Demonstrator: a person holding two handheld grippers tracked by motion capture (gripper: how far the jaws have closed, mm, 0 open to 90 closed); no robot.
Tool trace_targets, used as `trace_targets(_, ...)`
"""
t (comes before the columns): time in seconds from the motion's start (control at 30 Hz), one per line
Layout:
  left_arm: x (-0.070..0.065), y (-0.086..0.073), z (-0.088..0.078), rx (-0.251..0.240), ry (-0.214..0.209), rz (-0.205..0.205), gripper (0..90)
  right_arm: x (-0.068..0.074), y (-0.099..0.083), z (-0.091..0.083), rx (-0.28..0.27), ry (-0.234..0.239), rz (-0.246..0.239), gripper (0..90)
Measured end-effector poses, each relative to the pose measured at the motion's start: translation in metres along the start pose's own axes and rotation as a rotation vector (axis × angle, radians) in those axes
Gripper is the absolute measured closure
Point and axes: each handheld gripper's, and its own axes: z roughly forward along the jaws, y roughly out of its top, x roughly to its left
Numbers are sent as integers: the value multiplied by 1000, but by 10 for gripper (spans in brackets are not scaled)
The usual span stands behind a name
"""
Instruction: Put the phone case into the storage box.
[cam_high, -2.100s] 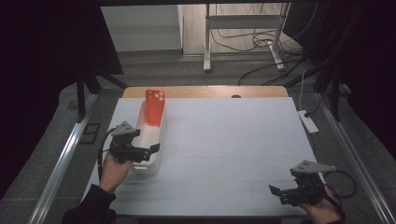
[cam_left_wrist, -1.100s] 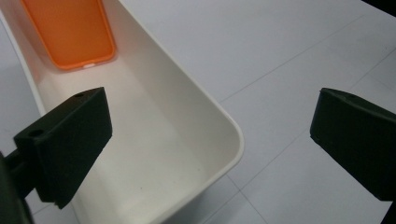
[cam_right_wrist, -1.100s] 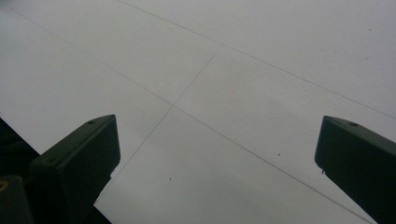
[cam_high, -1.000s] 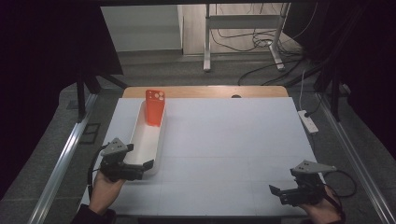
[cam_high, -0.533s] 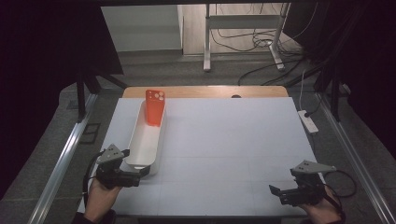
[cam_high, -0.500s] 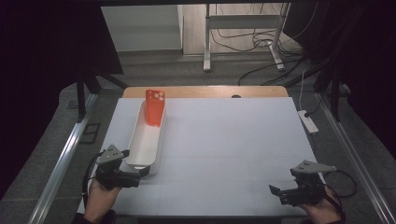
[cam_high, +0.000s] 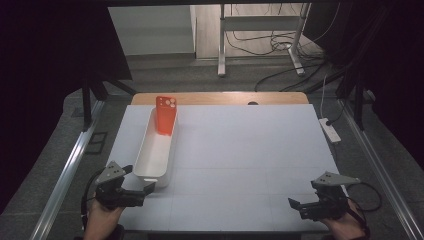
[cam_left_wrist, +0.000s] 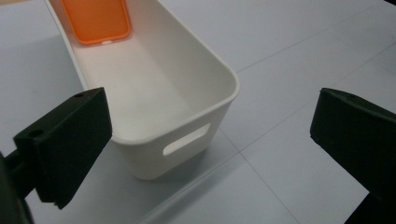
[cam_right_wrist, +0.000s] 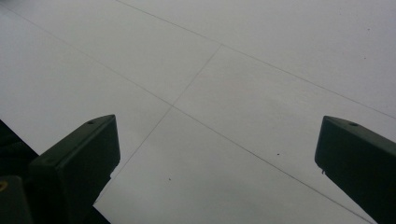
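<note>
A long white bin (cam_high: 144, 152) lies on the left part of the white table (cam_high: 240, 150). An orange phone case (cam_high: 166, 115) leans upright against the bin's far end; the left gripper view shows the phone case (cam_left_wrist: 97, 21) inside the bin (cam_left_wrist: 187, 93). My left gripper (cam_high: 145, 192) is open at the table's front left, just short of the bin's near end, with nothing between its jaws. Its own view looks at the bin's handle slot. My right gripper (cam_high: 296, 206) is open at the front right over bare table.
A wooden strip (cam_high: 220, 98) runs along the table's far edge. A white power strip (cam_high: 330, 129) lies off the right side. Metal rails (cam_high: 65, 175) flank the table. Cables and a stand leg (cam_high: 221, 45) are on the floor behind.
My left gripper has drawn back from the bin's near end toward the table's front left corner. The bin and phone case stay in place. The right gripper has not moved.
</note>
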Motion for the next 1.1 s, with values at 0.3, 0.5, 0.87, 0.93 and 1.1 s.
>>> trace_targets(0.3, 0, -7, -7, 5, 23, -7, 0, 0, 0, 0, 0, -1, 1, 4)
trace_targets(0.5, 1, -12, -11, 7, 36, -13, 0, 0, 0, 0, 0, -1, 1, 3)
trace_targets(0.87, 1, -18, -16, 26, 67, -17, 0, 0, 0, 0, 0, -1, 1, 3)
trace_targets(0.93, 1, -19, -16, 33, 72, -14, 0, 0, 0, 0, 0, -1, 2, 3)
trace_targets(1.1, -2, -21, -17, 48, 89, 0, 0, 0, 0, 0, 1, -1, 2, 3)
